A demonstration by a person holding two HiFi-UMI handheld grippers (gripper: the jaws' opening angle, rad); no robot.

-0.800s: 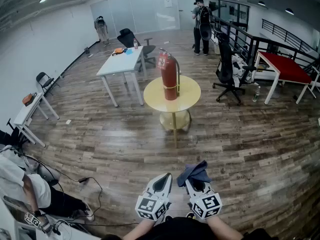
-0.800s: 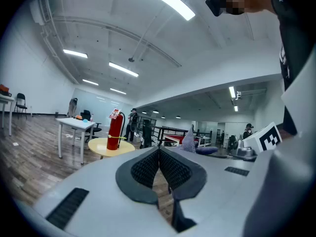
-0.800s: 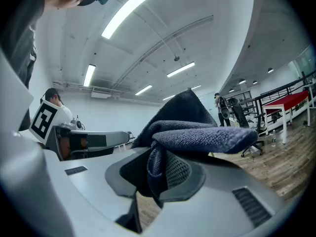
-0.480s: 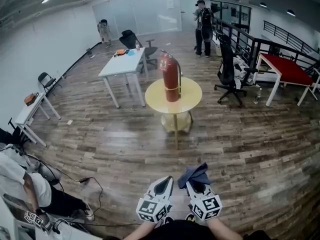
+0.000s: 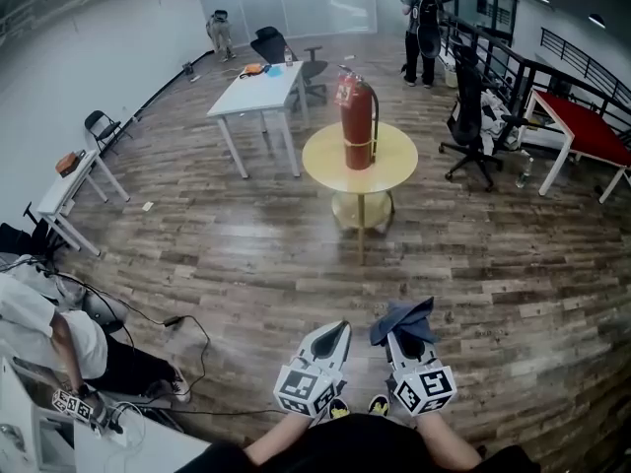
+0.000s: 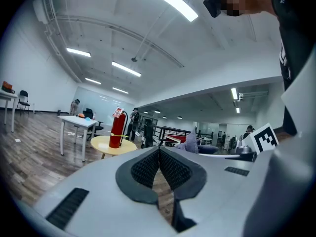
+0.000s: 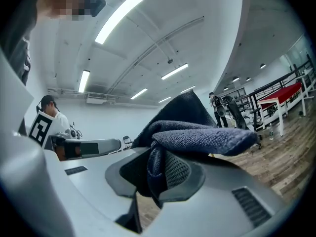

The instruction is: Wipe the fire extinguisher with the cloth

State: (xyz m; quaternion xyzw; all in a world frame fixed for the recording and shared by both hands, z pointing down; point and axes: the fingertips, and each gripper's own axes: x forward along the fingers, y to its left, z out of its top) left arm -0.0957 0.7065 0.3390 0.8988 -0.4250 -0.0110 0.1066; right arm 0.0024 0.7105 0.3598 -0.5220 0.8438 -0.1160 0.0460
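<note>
Wood-plank flooring (image 5: pixel 246 254) is spreading across a large white-walled room. One red cylindrical fire extinguisher (image 5: pixel 357 126) is standing upright on a round yellow pedestal bench (image 5: pixel 320 161), above the centre of the head view and well apart from both grippers. One white rectangular bench (image 5: pixel 251 92) is sitting just to its upper left, one black wheeled office chair (image 5: pixel 471 116) to its right, and one red-topped bench (image 5: pixel 582 131) at the right edge.

Three other people are showing in the head view: one standing at the top right (image 5: pixel 424 23), one far off at the top left (image 5: pixel 219 33), one sitting at the lower left (image 5: pixel 69 348).

Two grippers are lying side by side at the bottom centre. The left gripper (image 5: pixel 338 329) is keeping its jaws pressed together with nothing between them. In its own view the left gripper (image 6: pixel 159 151) is pointing toward the extinguisher (image 6: pixel 116 130), which is appearing small at the middle left. The right gripper (image 5: pixel 404 331) is clamping its jaws on one dark blue terry cloth (image 5: pixel 402 315). In the right gripper view the cloth (image 7: pixel 197 132) is bunching up above the right gripper (image 7: pixel 159 168) and folding over to the right.
</note>
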